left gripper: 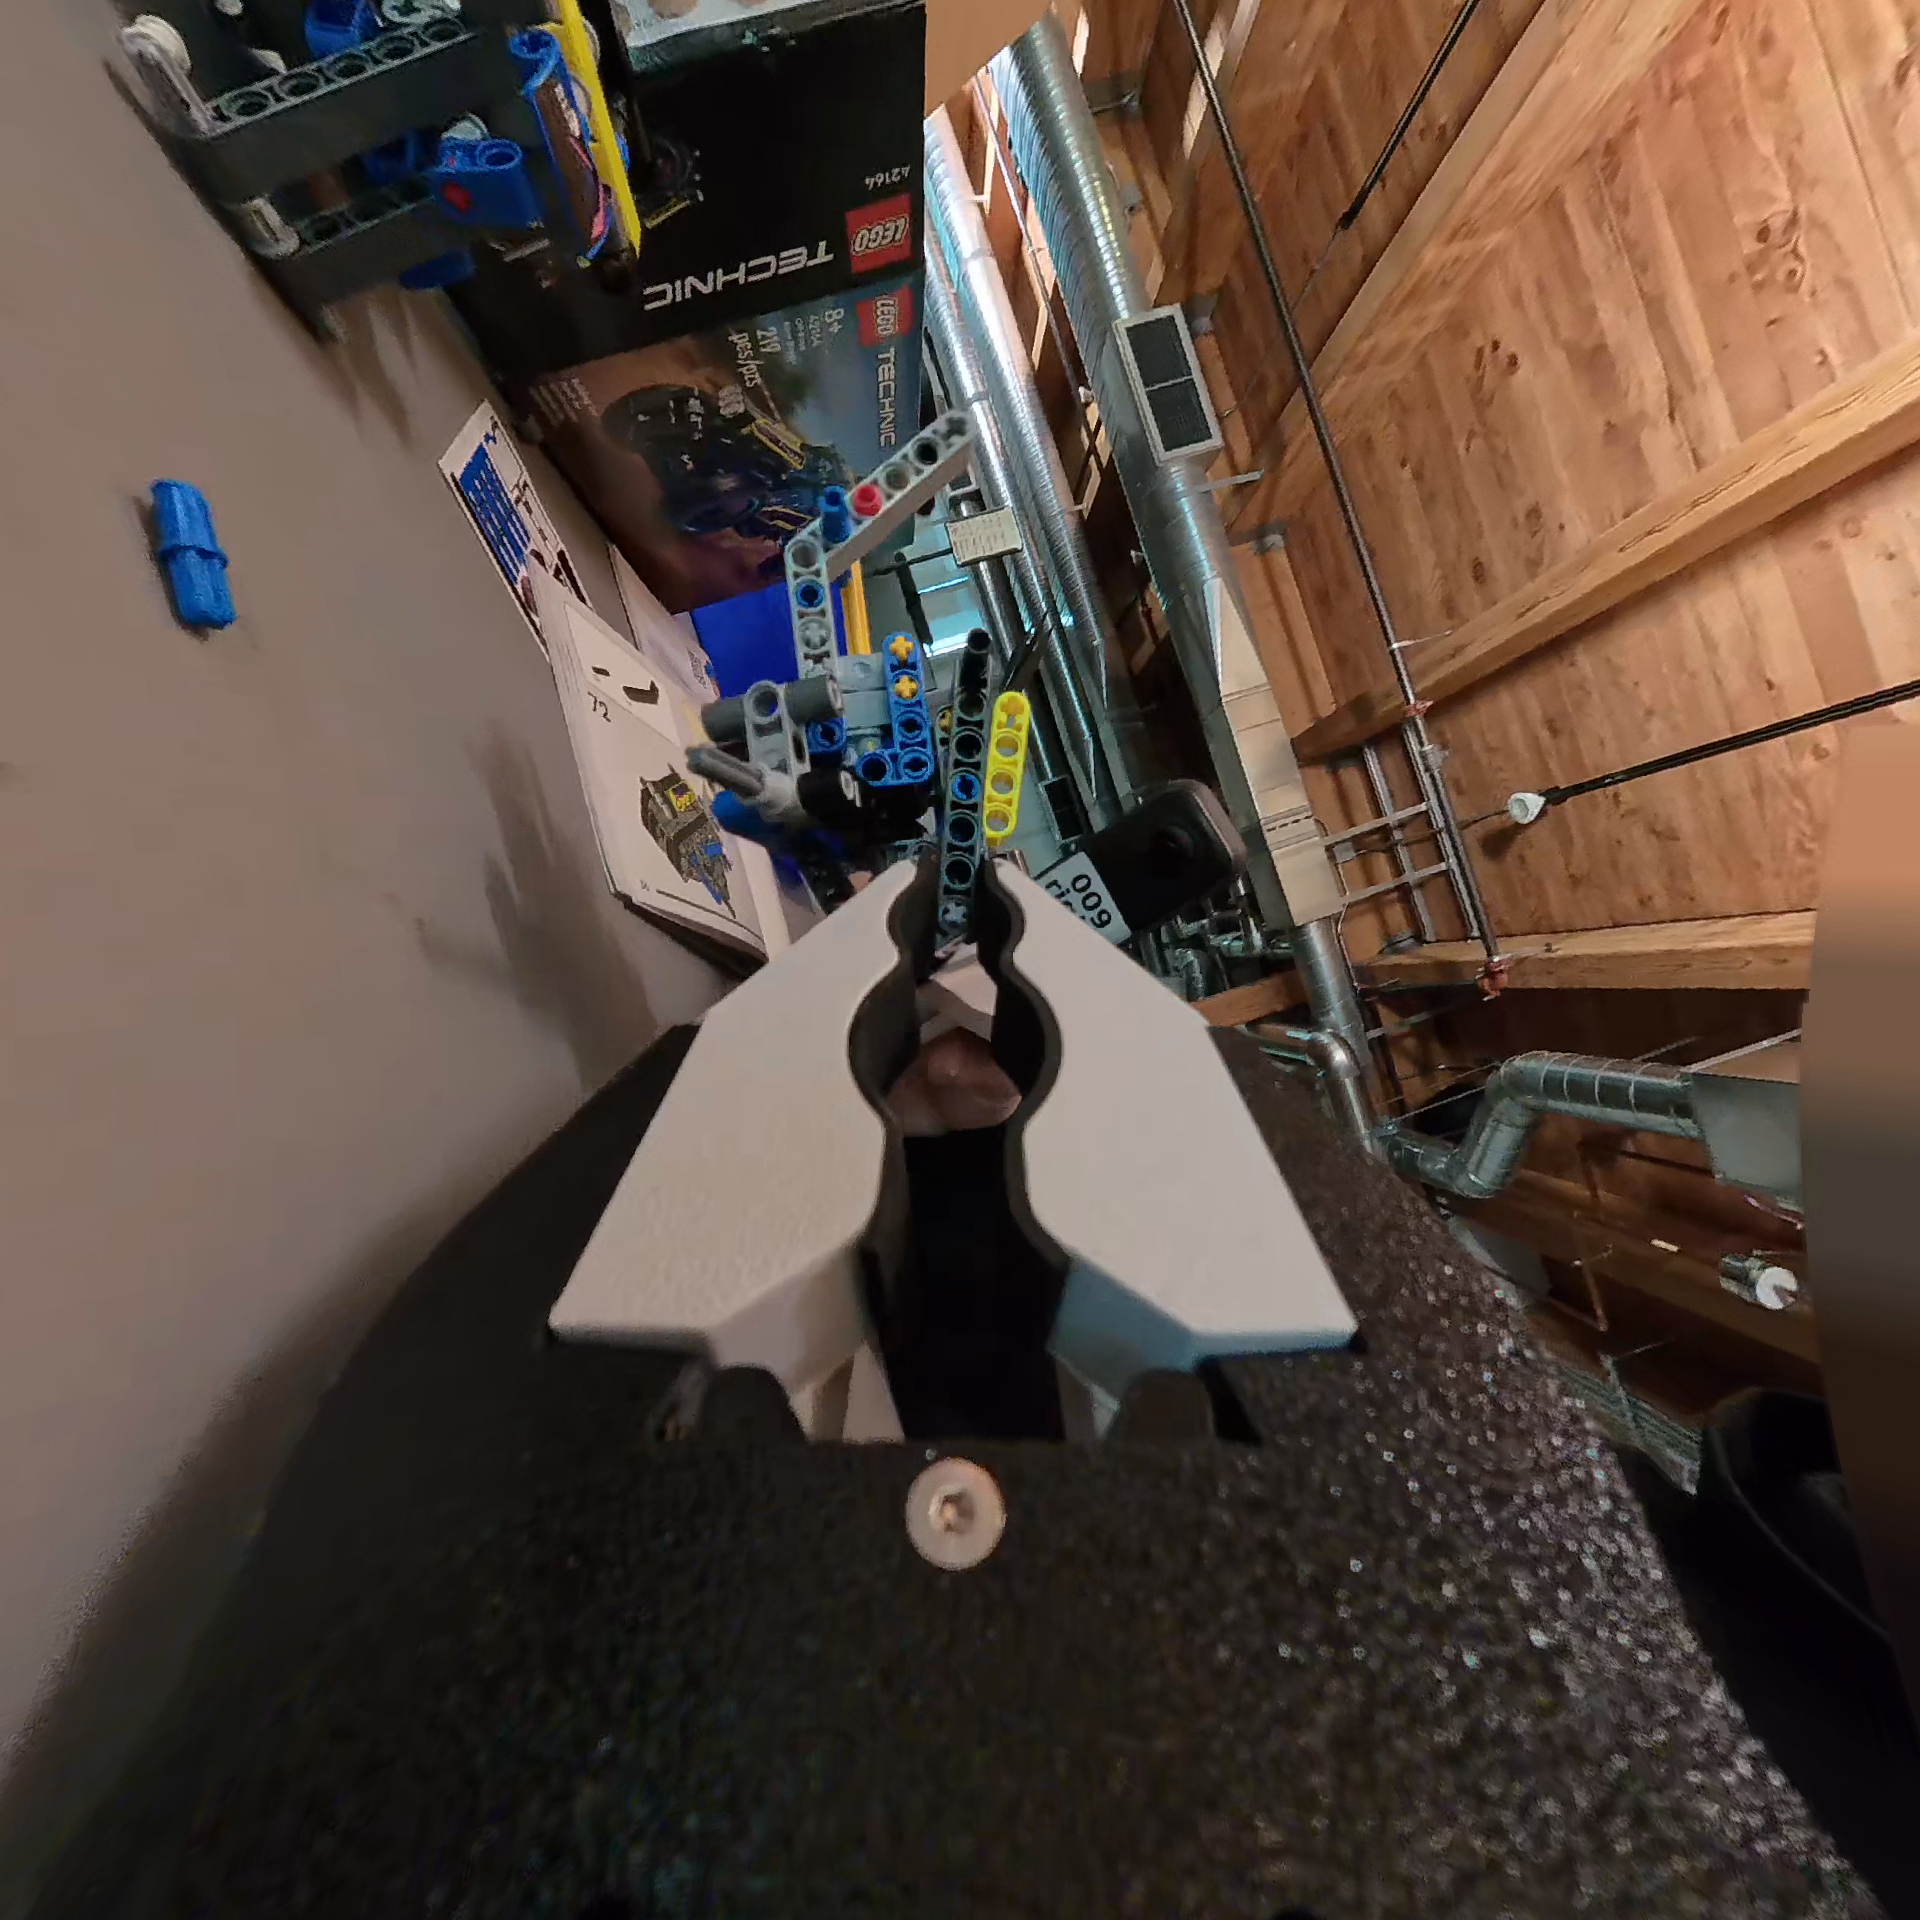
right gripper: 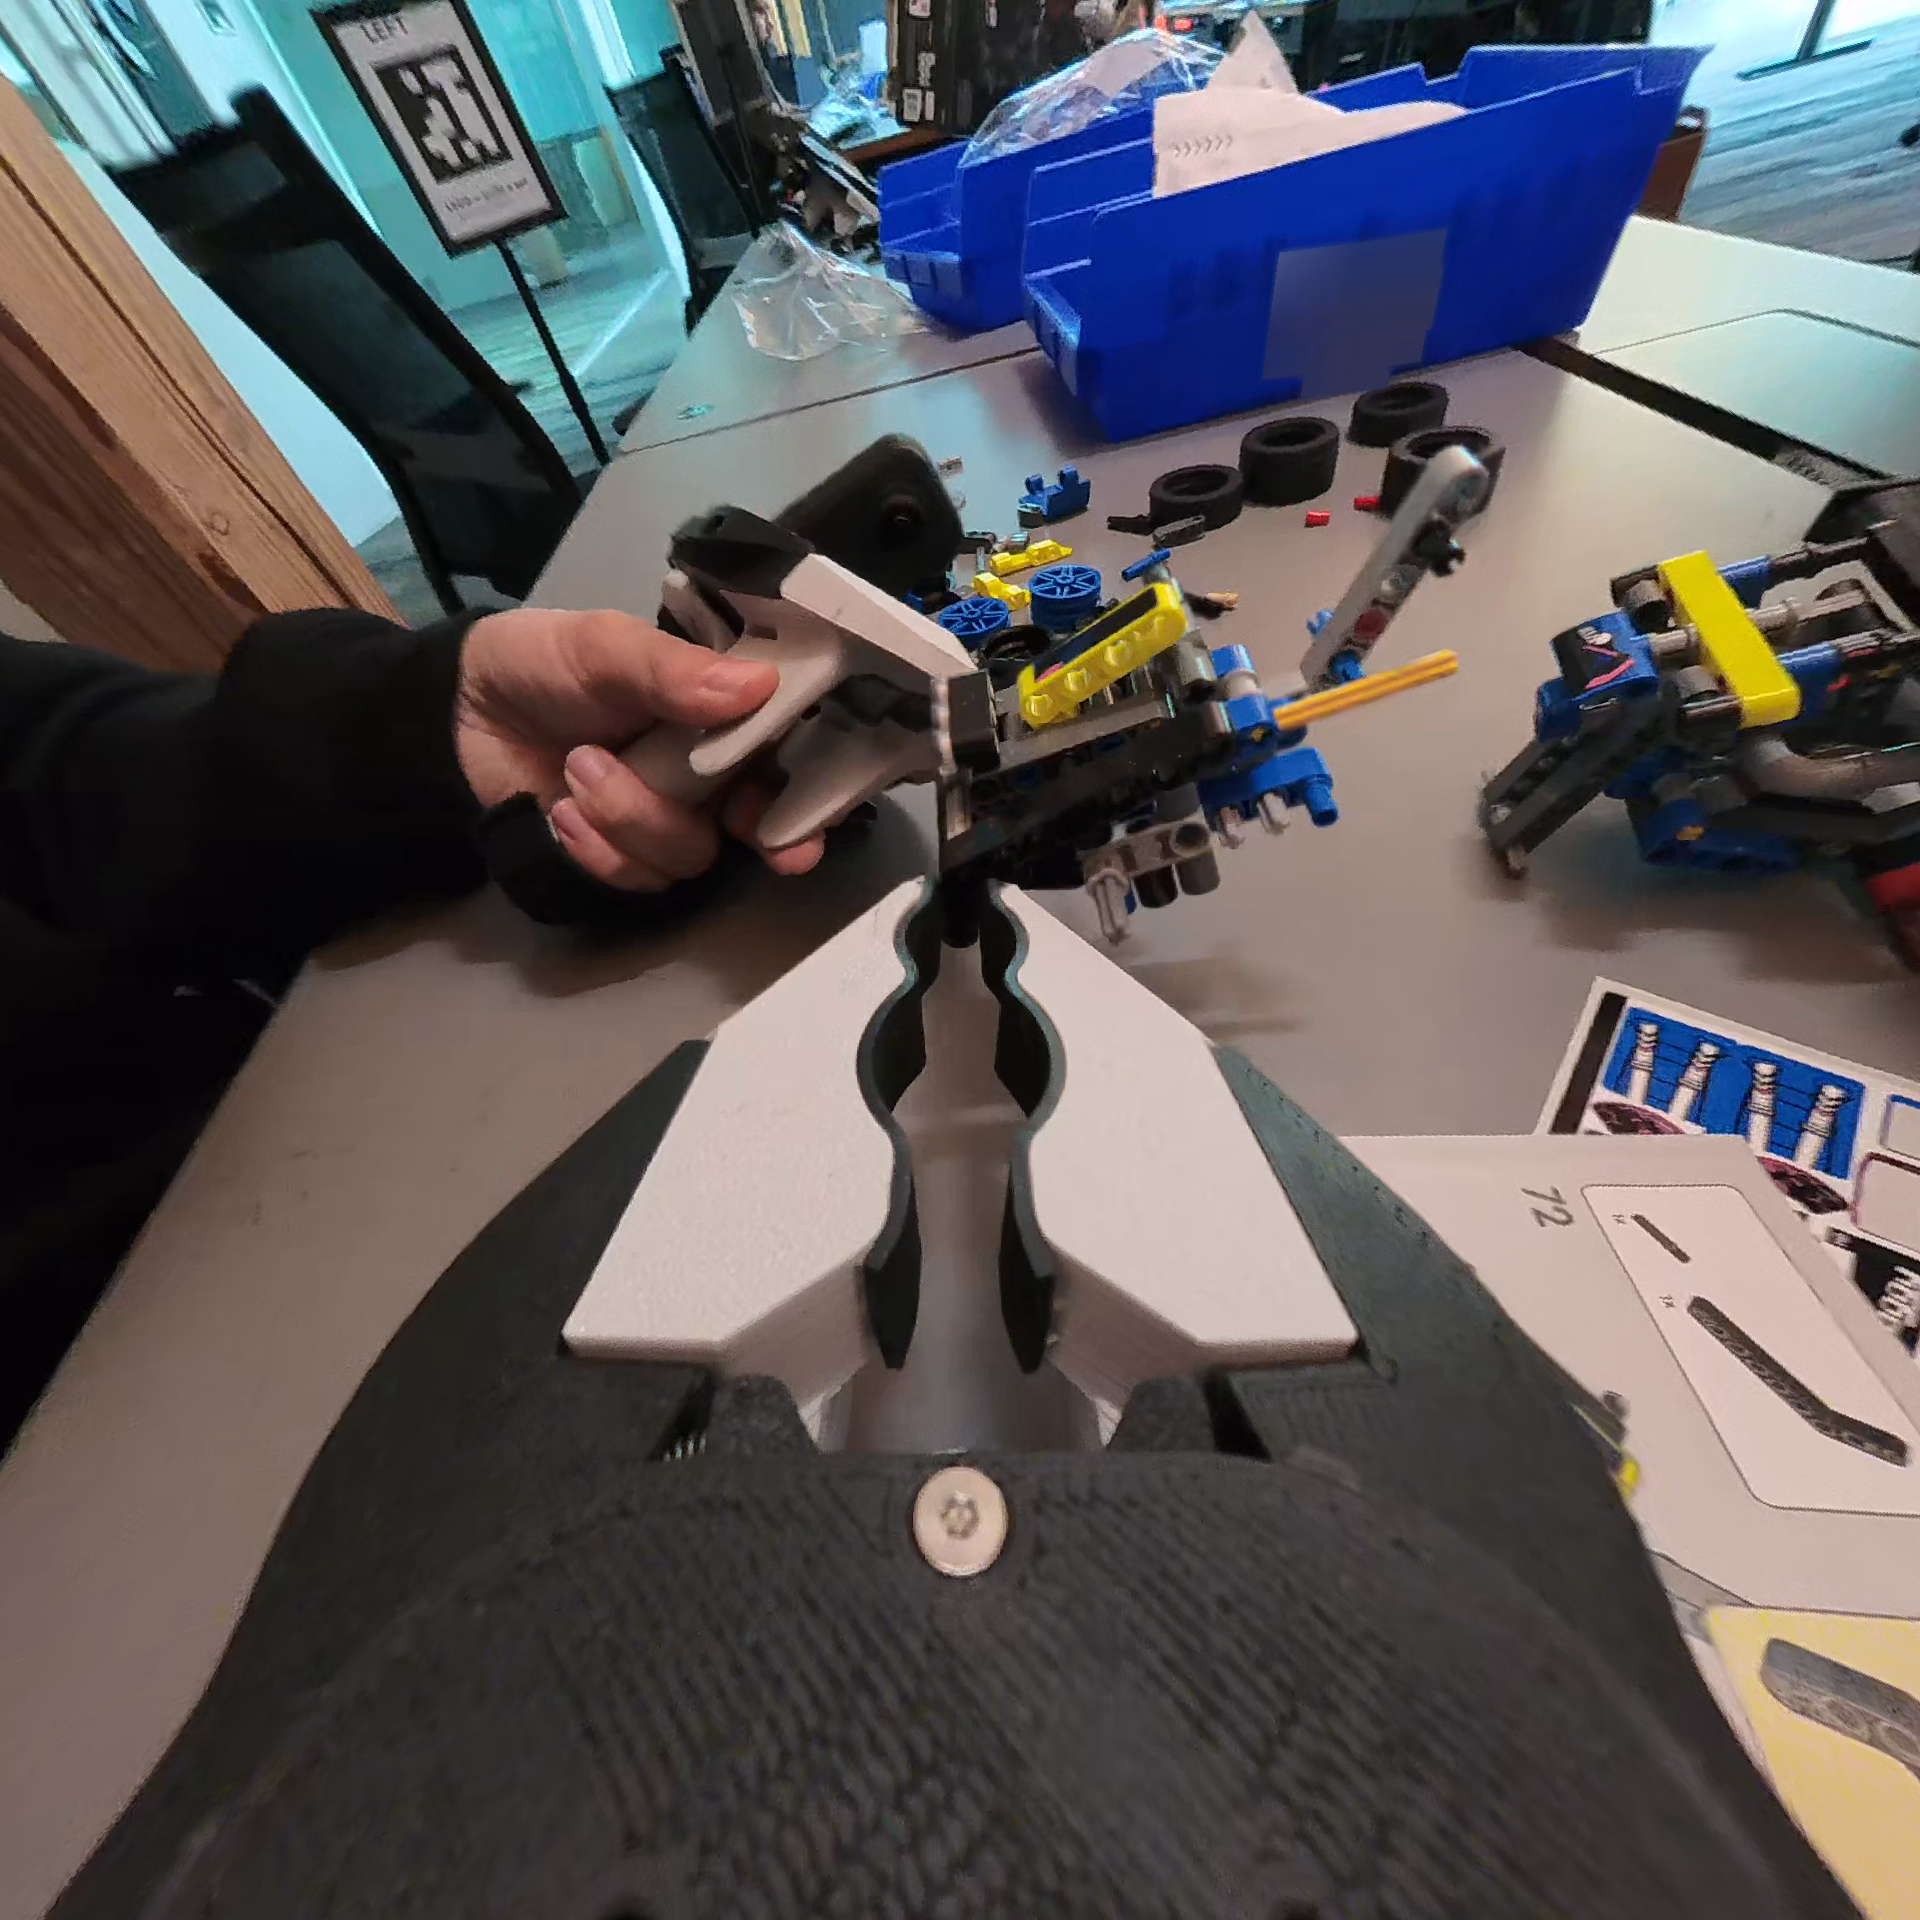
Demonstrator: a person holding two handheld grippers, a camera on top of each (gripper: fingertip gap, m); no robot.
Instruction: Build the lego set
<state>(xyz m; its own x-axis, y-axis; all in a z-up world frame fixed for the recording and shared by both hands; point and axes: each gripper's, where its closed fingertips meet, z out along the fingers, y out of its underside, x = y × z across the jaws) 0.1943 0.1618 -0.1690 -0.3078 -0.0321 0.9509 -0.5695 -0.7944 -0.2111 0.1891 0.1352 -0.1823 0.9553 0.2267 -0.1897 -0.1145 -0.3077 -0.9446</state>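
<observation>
The toy model (right gripper: 1122,727), a clump of black, grey, blue and yellow building pieces, was up in the air above the grey table (right gripper: 520,1039), between my two grippers. My left gripper (left gripper: 958,904) was nearly closed, and its two pads pressed on a dark beam with holes (left gripper: 964,790) that stuck out from the model. A yellow beam (left gripper: 1006,764) sat just beside that dark one. In the right wrist view I could see a hand (right gripper: 613,727) with a black sleeve holding that left gripper from the left side, with its tips right at the model's end.

My right gripper (right gripper: 961,920) came at the model from below. Its fingers were almost shut on a small black peg (right gripper: 958,914) hanging from the model's underside (the pads looked tight on it, though the peg was dark and hard to see well).

A thin yellow stick (right gripper: 1371,686) poked out of the model's far end, and a long grey beam (right gripper: 1392,571) leaned up near it.

Farther out on the table lay black tyres (right gripper: 1288,457), blue wheels (right gripper: 1060,592), and another half-built blue and yellow model (right gripper: 1714,717) on the right. A blue bin (right gripper: 1299,291) stood behind them. An open booklet (right gripper: 1714,1330) lay near my right gripper.
</observation>
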